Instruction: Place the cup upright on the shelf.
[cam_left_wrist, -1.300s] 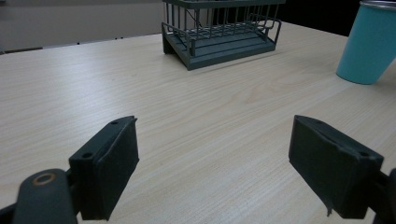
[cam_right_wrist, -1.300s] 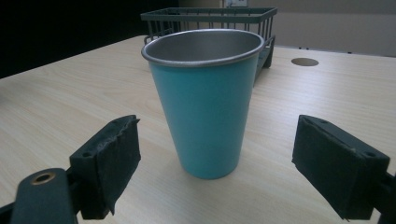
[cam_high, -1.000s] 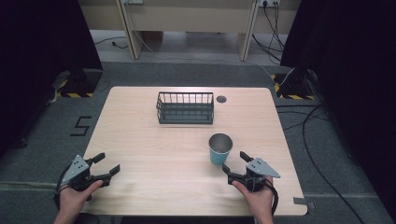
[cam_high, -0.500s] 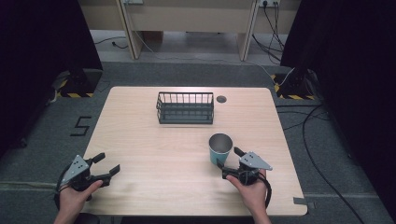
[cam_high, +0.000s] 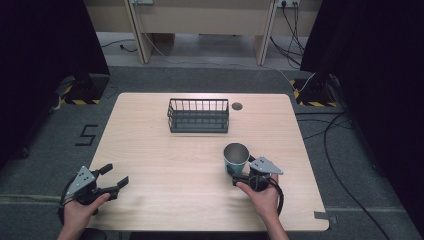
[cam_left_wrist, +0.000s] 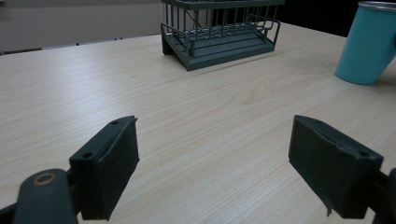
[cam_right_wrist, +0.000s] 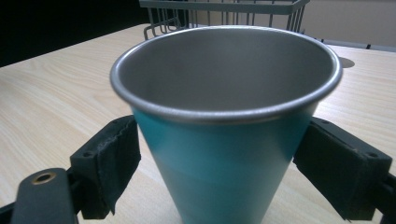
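Cup ready to be grabbed

Cup (cam_right_wrist: 224, 135) stands upright near the right front of the table (cam_high: 150, 150), between the wide-open jaws of the right gripper (cam_high: 243, 171). No pad touches it yet. It looks light, hard and slippery, so squeeze its blue sides low down. Left gripper (cam_high: 113, 179) waits wide open, holding nothing.

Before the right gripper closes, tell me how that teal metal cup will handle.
The teal metal cup with a bare steel rim looks rigid, so it probably won't crush. Its smooth walls taper downward, so the padded jaws of the right gripper, standing open on either side, may slide toward the narrow base. It is empty, likely light, and could tip if nudged.
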